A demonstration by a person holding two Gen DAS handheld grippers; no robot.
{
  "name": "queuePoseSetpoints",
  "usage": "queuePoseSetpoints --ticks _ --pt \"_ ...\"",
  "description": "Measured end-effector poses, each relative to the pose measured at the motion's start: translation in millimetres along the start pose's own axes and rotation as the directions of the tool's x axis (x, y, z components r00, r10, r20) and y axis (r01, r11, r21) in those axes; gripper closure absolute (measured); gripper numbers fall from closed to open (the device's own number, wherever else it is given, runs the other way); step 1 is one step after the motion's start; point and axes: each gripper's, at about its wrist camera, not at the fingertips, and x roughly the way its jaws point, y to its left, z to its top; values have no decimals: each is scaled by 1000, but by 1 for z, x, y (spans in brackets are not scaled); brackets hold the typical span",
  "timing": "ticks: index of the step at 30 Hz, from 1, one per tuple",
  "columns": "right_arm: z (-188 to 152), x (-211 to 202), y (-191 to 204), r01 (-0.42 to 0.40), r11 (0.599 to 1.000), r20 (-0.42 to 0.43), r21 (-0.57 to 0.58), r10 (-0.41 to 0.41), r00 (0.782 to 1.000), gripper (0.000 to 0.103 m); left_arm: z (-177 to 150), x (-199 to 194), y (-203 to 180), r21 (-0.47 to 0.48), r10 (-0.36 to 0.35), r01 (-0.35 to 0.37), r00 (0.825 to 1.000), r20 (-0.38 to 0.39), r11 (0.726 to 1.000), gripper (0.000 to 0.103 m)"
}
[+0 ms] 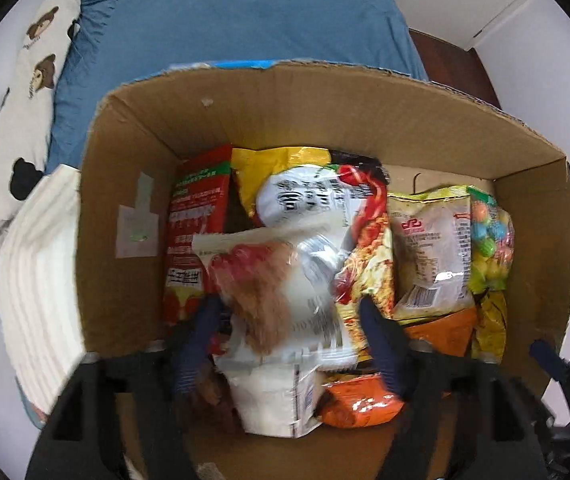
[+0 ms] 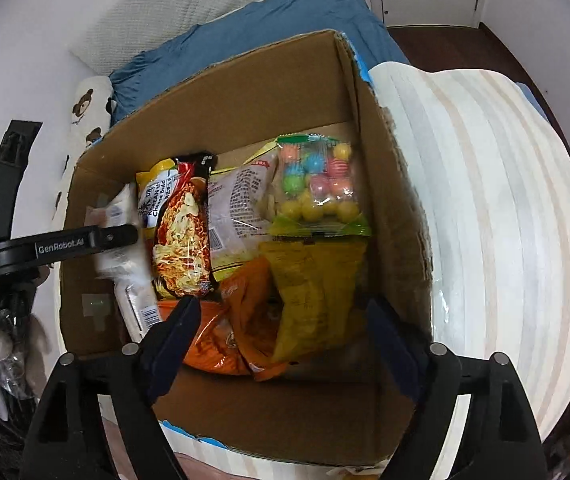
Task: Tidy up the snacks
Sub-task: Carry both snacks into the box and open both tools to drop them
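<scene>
The scene is a bedroom: a blue bed cover (image 1: 237, 20) lies behind a cardboard box (image 1: 285, 112), which stands on a pale striped wooden board (image 2: 485, 200).

The left gripper (image 1: 289, 312) points down into the box with its 2 fingers apart. Between them is a white packet (image 1: 297, 280), blurred, and the pads do not seem to press on it, so I judge it is released or just dropping. The right gripper (image 2: 281, 320) also has its fingers spread, and it hovers over an orange bag (image 2: 225, 340) and a yellow bag (image 2: 313, 288) without holding either.

Going outward, the snacks stand in a row in the box: a red packet (image 1: 197, 216) at one wall, a noodle packet (image 2: 183, 232) in the middle, then a pale printed bag (image 2: 241, 208) and a clear bag of coloured candy balls (image 2: 317, 184) near the other wall.

The step in hand looks like placing packets into the box. To do it well, let the white packet settle upright beside the noodle packet, not across the others. Lift each gripper straight up, so the fingers do not hook a bag edge. The orange bag lies flat and crumpled; it may need to be set upright next.
</scene>
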Motion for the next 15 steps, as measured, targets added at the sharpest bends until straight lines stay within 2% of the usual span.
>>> queuePoseSetpoints --ticks 4,9,15 --pt "-1 3 9 28 999 -10 -18 -28 1000 7 -2 2 0 0 -8 8 1000 5 1000 12" --pt "-1 4 13 52 998 -14 -28 -52 999 6 -10 -8 -1 8 -27 27 999 33 1000 12" --pt "-4 2 16 70 997 4 -36 -70 998 6 -36 -26 -7 8 -8 7 995 95 1000 12"
